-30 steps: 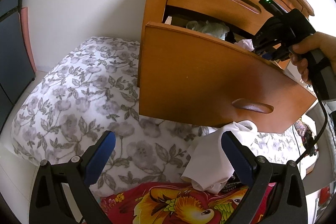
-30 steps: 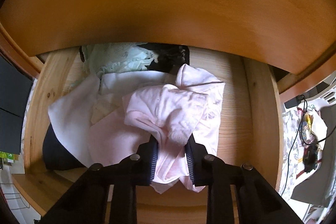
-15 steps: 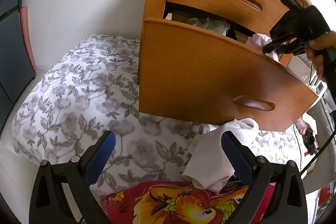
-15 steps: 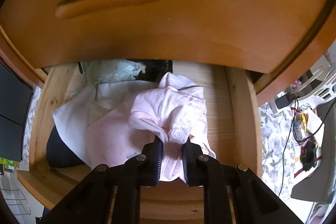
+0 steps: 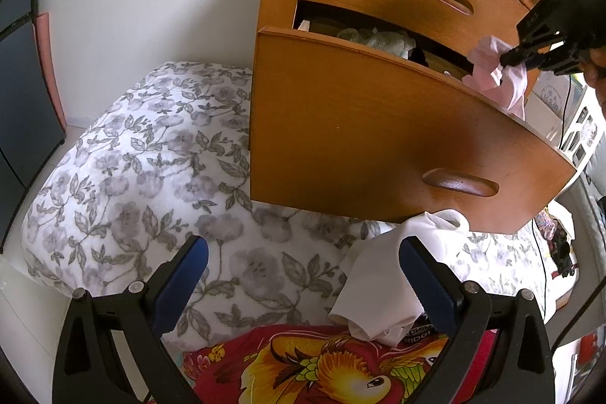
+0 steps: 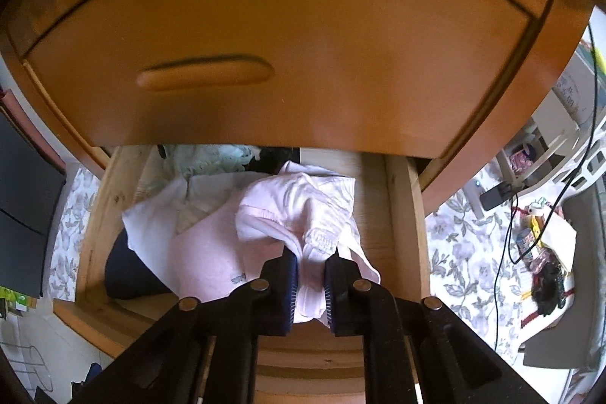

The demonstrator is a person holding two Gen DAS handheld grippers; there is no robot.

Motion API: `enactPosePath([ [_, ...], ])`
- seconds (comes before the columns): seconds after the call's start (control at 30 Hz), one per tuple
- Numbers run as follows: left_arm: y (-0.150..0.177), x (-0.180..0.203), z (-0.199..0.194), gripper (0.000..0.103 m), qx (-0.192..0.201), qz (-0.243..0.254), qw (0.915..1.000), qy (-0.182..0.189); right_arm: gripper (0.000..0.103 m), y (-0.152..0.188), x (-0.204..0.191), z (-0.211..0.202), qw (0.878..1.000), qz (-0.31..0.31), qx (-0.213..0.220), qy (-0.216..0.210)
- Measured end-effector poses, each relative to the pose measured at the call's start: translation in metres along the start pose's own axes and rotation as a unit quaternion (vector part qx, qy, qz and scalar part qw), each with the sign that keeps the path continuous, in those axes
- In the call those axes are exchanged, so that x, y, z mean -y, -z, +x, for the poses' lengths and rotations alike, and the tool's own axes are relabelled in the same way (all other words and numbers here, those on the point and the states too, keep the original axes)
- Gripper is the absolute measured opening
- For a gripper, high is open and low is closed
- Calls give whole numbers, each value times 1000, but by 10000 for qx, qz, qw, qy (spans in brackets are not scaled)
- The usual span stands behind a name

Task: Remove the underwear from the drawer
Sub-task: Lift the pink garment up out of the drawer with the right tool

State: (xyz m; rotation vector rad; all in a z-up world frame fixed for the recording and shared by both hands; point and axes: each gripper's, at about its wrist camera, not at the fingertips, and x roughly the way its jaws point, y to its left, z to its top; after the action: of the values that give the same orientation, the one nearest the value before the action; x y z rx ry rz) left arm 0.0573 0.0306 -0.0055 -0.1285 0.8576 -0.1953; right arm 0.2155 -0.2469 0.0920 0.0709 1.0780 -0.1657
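Pink underwear (image 6: 303, 214) gripped in right tongs (image 6: 311, 262) above drawer (image 6: 401, 214).
Left view alone shows left tongs (image 5: 303, 262) gaping, empty, over bed (image 5: 151, 158).

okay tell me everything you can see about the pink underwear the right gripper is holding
The pink underwear is pale pink, soft, cotton-like fabric, bunched and crumpled, with a small lacy trim patch. The right gripper is shut on it, fingers pinching a fold. It hangs above the open drawer; whether it touches the white and pink clothes below is unclear. In the left wrist view it dangles over the drawer front.
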Motion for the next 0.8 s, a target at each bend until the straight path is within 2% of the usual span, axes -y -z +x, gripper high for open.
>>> enactPosePath([
  [0.37,1,-2,0,101,-24,-16,10000,-12,12,-9,-6,-54,9983,-76,550,-186],
  [0.8,0,-2,-1,101,20,-2,10000,-29,12,-12,-14,-128,9906,-298,1293,-343],
])
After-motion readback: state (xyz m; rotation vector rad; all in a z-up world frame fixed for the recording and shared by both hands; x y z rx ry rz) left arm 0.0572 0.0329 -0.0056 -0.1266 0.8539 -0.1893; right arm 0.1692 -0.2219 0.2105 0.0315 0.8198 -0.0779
